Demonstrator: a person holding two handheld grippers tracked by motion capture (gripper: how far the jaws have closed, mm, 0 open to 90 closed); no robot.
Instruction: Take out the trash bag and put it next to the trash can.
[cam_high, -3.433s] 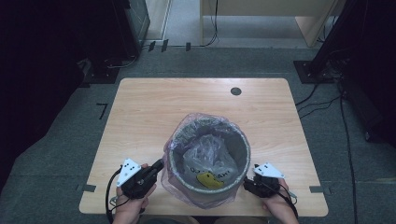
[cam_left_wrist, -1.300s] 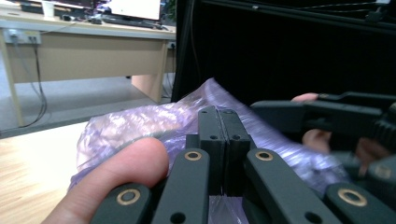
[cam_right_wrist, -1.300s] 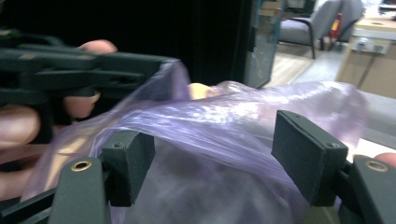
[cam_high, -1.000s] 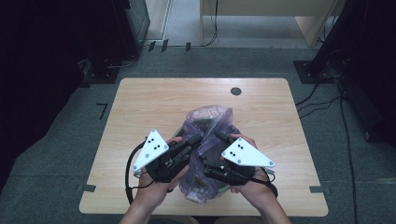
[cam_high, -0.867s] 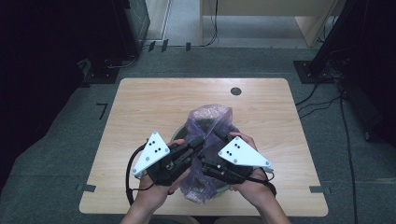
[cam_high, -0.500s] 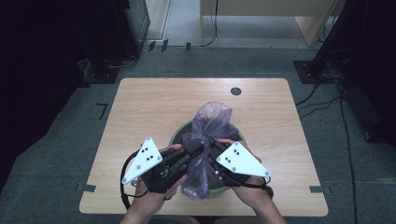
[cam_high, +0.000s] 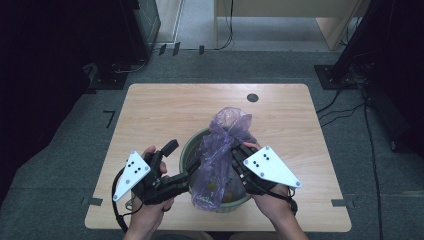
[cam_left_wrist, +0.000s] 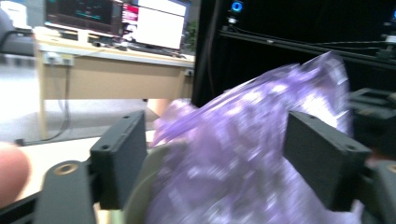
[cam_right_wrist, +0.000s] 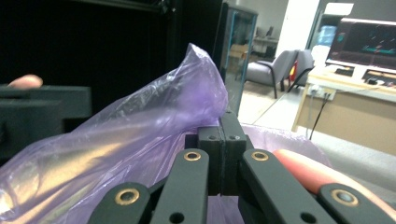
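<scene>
A purple plastic bag (cam_high: 222, 145) stands gathered into a peak above the grey-green bin (cam_high: 187, 150) on the wooden table (cam_high: 165, 110). My right gripper (cam_high: 235, 150) comes in from the right and is shut on the bag's film; in the right gripper view its jaws (cam_right_wrist: 220, 140) meet with the bag (cam_right_wrist: 140, 135) bunched against them. My left gripper (cam_high: 180, 161) is at the bin's left rim. Its jaws have just been opening and stand wide apart. In the left gripper view the left gripper (cam_left_wrist: 219, 163) has the bag (cam_left_wrist: 243, 140) between its pads without touching them.
A black round grommet (cam_high: 252, 97) sits in the table's far side. Bare tabletop lies beyond and to the left of the bin. Dark equipment racks and cables stand on the carpet around the table, with a wooden desk (cam_high: 280, 15) behind.
My left gripper has let go of the bag, opened wide and drawn back to the left and slightly down. The right gripper keeps its hold on the gathered bag.
</scene>
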